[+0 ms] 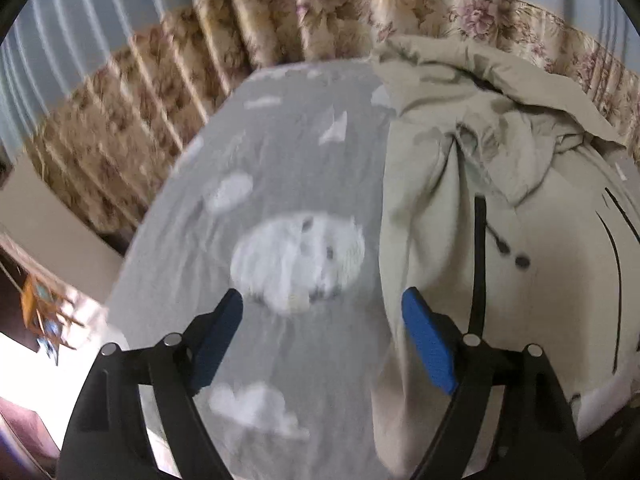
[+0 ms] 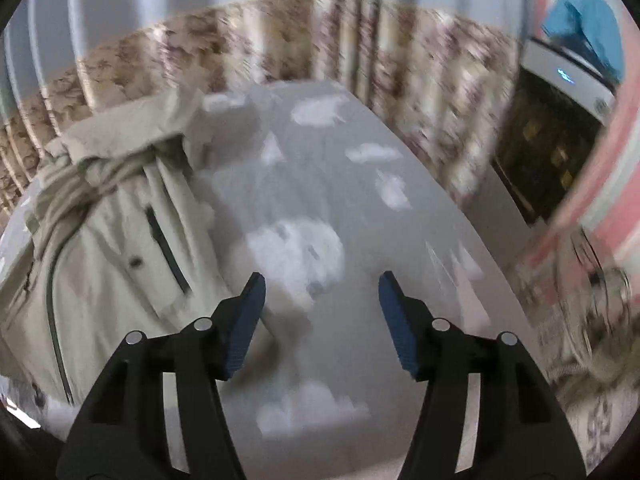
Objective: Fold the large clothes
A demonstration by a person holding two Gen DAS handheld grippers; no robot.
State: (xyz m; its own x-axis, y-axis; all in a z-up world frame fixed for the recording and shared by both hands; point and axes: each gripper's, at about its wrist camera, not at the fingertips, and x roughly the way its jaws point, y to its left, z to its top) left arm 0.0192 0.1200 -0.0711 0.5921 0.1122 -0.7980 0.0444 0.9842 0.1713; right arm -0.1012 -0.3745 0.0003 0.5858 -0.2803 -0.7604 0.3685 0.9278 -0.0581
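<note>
A pale beige jacket (image 1: 520,208) with dark zips and snap buttons lies crumpled on a grey sheet printed with white clouds (image 1: 288,152). In the left wrist view it fills the right half, and my left gripper (image 1: 322,304) hangs open just left of its edge, its right pad (image 1: 428,344) over the fabric's border. In the right wrist view the jacket (image 2: 112,240) lies at the left. My right gripper (image 2: 320,288) is open above the bare sheet (image 2: 360,208), to the right of the jacket. Nothing sits between either pair of blue pads.
Floral curtains (image 1: 280,28) hang behind the bed. At the far right of the right wrist view stand a white appliance (image 2: 568,80) with blue cloth on top, a pink wall (image 2: 608,200) and a dark cabinet (image 2: 548,152). The sheet's edges fall away at both sides.
</note>
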